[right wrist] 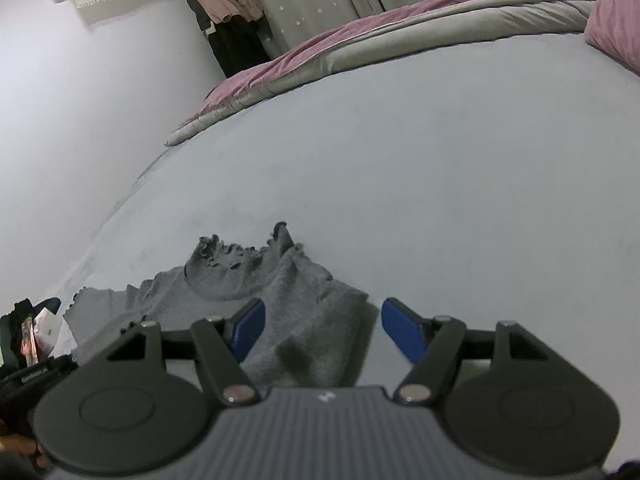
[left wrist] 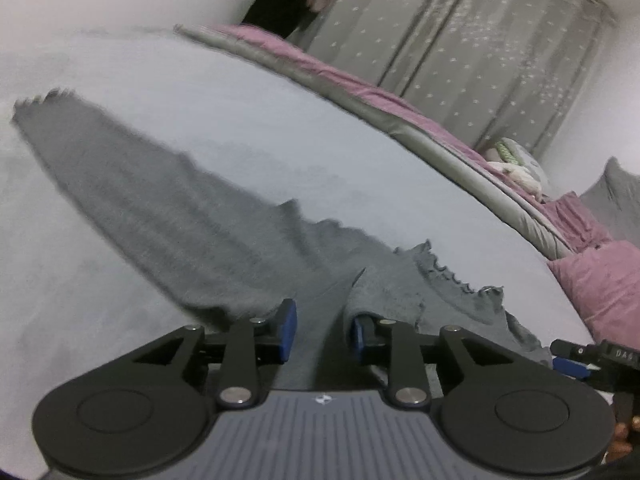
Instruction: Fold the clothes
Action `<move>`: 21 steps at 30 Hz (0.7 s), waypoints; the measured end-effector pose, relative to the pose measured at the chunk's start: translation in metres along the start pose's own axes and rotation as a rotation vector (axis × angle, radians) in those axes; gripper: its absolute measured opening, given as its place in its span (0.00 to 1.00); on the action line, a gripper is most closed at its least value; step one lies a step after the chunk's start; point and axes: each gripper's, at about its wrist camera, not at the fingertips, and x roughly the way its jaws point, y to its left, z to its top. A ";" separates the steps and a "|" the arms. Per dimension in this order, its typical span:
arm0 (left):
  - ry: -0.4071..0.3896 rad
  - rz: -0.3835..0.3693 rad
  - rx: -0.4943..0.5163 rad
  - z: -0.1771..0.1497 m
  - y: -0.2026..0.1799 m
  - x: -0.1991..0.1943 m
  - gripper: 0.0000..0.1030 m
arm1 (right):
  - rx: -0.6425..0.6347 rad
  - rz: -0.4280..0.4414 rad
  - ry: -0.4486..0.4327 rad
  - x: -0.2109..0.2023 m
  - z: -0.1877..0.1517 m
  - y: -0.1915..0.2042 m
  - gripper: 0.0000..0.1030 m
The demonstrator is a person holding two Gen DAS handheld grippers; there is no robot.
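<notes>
One grey knit garment (left wrist: 168, 216) with a ruffled edge is laid on one pale bed sheet (left wrist: 260, 120), its long part stretched toward 10 o'clock in the left wrist view. Two grippers are counted. The left gripper (left wrist: 322, 326) is held with jaws apart, a fabric fold draped over one pad. The right gripper (right wrist: 324, 330) is spread wide over the garment's edge. One pink quilt (right wrist: 360, 20) is seen at 12 o'clock.

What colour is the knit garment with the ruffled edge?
Grey; the ruffle-edged knit garment shows best in the left wrist view.
</notes>
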 end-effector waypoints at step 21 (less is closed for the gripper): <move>0.137 0.034 -0.060 0.050 0.034 -0.001 0.38 | 0.044 -0.150 0.051 -0.015 -0.008 0.020 0.63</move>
